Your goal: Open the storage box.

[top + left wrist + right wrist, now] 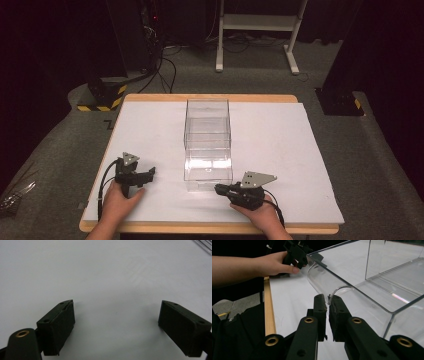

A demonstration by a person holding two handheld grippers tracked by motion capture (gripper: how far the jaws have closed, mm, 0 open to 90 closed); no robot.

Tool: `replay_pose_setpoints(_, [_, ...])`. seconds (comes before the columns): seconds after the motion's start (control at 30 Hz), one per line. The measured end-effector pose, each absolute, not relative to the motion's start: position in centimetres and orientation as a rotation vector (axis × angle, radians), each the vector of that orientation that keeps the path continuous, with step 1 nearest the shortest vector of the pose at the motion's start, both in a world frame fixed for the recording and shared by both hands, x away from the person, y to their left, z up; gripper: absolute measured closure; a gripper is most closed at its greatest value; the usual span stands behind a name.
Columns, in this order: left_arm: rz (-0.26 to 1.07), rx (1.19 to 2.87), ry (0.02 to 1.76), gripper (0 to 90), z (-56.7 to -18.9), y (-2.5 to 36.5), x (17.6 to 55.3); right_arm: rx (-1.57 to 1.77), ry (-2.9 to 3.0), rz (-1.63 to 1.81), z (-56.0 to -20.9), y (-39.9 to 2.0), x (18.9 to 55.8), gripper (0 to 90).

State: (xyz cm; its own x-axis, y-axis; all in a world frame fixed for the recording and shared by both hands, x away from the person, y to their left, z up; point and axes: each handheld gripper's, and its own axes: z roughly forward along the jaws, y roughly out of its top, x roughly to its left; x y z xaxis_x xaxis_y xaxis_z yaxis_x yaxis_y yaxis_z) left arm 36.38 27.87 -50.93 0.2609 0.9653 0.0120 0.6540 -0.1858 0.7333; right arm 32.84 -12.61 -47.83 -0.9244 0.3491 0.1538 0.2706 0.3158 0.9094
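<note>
The clear plastic box stands at the centre of the white counter, its walls see-through and hard to trace; nothing shows inside it. At lower right of the high view the right tongs sit closed at its near wall, on what looks like its handle. At lower left the left tongs rest wide open over bare counter.

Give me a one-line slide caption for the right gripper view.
Right claw shut on the front wall of the clear plastic box, with the left hand and its claw on the white table beyond.
</note>
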Motion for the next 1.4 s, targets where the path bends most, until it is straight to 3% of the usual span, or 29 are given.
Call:
replay_pose_setpoints(0.13, [0.652, 1.922, 1.463, 14.0, -50.9, 27.9, 36.4, 0.589, 2.477, 1.699, -47.6, -12.7, 32.6, 79.8])
replay_pose_setpoints(0.9, [0.649, 1.924, 1.463, 14.0, -50.9, 27.9, 36.4, 0.688, 2.222, 1.783, -45.0, -16.6, 33.0, 76.6])
replay_pose_setpoints(1.4, [0.649, 1.924, 1.462, 13.9, -50.9, 27.9, 36.4, 0.861, 2.049, 1.63, -44.9, -20.1, 33.9, 74.3])
